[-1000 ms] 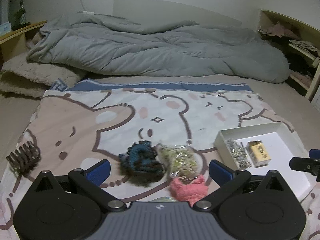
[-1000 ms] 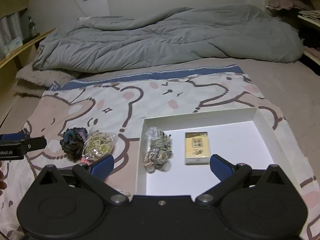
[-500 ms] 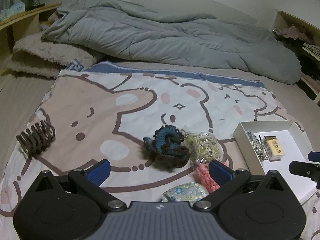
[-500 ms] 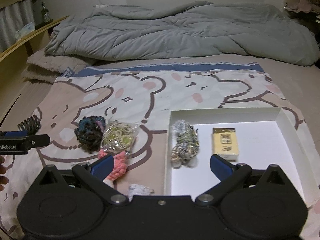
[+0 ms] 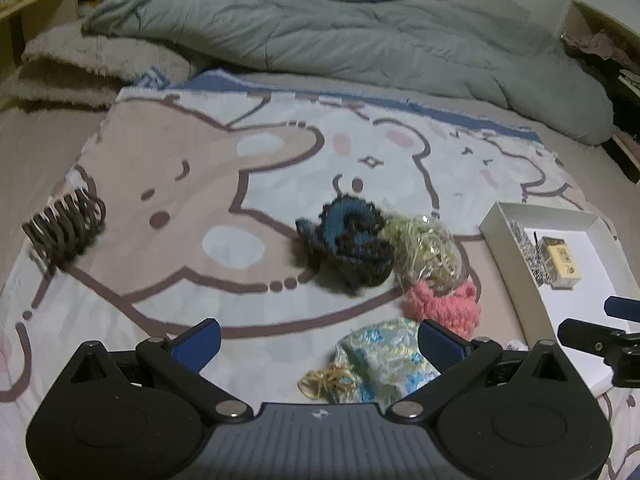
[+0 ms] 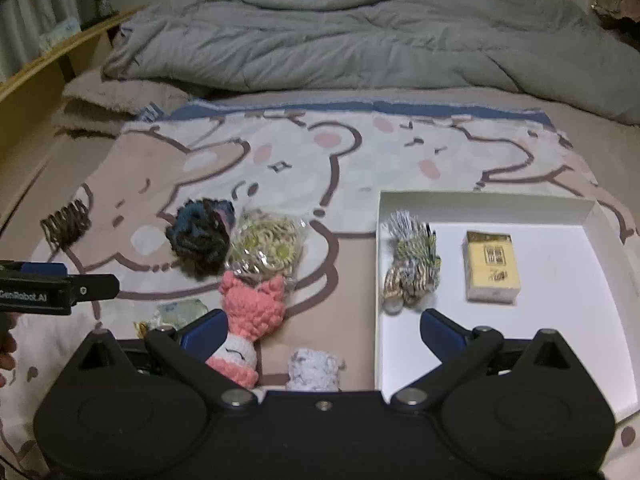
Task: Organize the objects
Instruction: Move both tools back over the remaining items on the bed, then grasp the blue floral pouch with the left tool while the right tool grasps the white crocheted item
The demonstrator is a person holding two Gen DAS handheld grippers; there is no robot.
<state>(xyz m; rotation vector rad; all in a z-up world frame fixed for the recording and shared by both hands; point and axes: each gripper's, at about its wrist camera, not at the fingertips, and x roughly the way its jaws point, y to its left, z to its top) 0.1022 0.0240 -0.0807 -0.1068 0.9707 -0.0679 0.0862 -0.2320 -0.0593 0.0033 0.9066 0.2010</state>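
Note:
A white box lies on the bear-print blanket, holding a striped scrunchie and a yellow packet. Left of it lie a blue-black scrunchie, a bag of hair ties, a pink knitted toy, a floral pouch, a small white knitted piece and a brown claw clip. My left gripper is open above the pouch's left side. My right gripper is open over the box's left edge.
A grey duvet is heaped across the back of the bed. A fuzzy beige blanket lies at the back left. A wooden shelf runs along the left side. The right gripper's fingers show at the left view's right edge.
Both grippers have drawn back and shifted left, so the pouch, pink toy and white knitted piece have come into view. No object has moved; both stay open.

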